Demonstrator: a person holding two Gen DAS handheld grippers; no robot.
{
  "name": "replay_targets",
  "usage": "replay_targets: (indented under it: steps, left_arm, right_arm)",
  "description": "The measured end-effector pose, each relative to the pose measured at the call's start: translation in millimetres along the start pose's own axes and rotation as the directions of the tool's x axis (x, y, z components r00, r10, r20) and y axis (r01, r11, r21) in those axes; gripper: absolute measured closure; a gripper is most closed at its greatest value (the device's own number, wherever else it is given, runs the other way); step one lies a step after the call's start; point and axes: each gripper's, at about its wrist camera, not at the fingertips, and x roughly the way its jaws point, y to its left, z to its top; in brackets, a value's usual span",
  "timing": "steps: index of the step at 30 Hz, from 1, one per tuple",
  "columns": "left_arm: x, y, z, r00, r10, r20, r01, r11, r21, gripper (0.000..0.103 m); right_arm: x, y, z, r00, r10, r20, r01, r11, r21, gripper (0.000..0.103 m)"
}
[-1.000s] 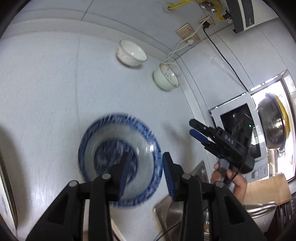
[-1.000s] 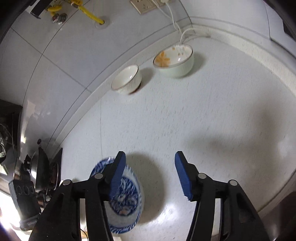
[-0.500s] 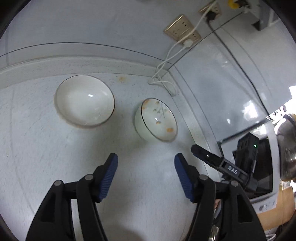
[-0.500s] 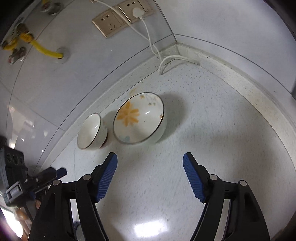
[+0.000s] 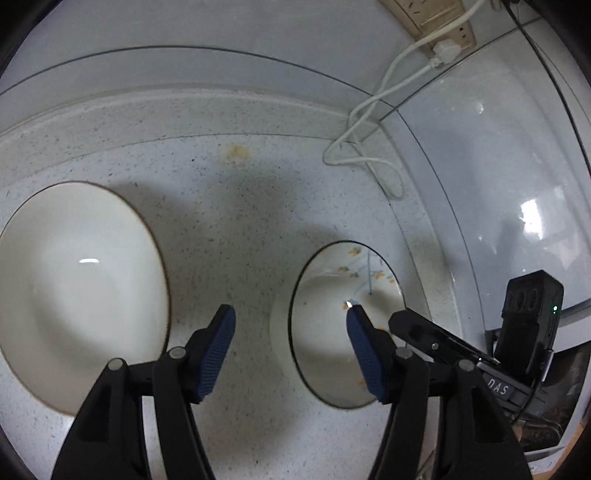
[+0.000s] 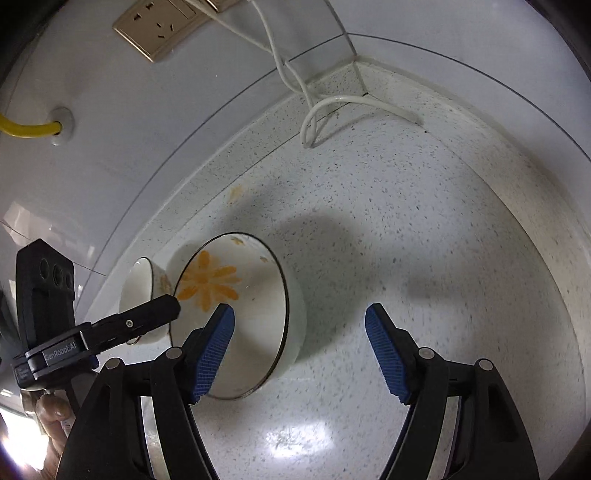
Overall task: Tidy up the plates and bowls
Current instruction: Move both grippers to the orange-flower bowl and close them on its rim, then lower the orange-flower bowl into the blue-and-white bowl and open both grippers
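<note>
glossy round flowered bowl on speckled stone counter, plain bowl beside.

A pale speckled stone worktop meets glossy grey-white wall panels in a corner, edged by a low raised upstand. A beige wall socket sits on the panel, and a white power cable runs down from above, looping onto the worktop at the corner. A yellow hose enters the wall through a round fitting. Overhead light glares off the worktop.
</note>
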Motion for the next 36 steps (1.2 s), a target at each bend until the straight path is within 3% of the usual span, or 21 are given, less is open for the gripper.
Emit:
replay_targets:
  steps: [7,13,22,24,25,28,36]
  left_arm:
    - [17,-16,4,0.997,0.082,-0.011,-0.081,0.994,0.078,0.063]
    - [13,-26,-3,0.998,0.069,0.004,-0.069,0.991,0.118,0.064]
    - [19,-20,-4,0.998,0.055,-0.024,-0.052,0.994,0.101,0.065]
    - [21,-20,-4,0.997,0.068,-0.03,-0.065,0.993,0.103,0.068]
    - [24,-20,-5,0.996,0.08,-0.036,-0.076,0.991,0.11,0.073]
    - [32,-18,-8,0.99,0.128,-0.055,-0.12,0.985,0.122,0.086]
    - [33,-24,-31,0.989,0.113,-0.096,-0.1,0.987,0.127,0.087]
  right_arm:
    - [30,5,10,0.996,-0.037,-0.083,0.034,0.999,-0.031,0.073]
    - [32,6,5,0.996,-0.041,-0.085,0.038,0.999,-0.033,0.074]
    - [37,6,2,0.994,-0.05,-0.093,0.047,0.998,-0.038,0.079]
    - [43,6,3,0.994,-0.042,-0.096,0.039,0.999,-0.035,0.082]
    - [44,6,3,0.995,-0.035,-0.096,0.032,0.999,-0.036,0.087]
    - [48,7,2,0.994,-0.049,-0.095,0.045,0.998,-0.047,0.09]
    - [35,0,-16,0.994,-0.05,-0.1,0.045,0.997,-0.055,0.091]
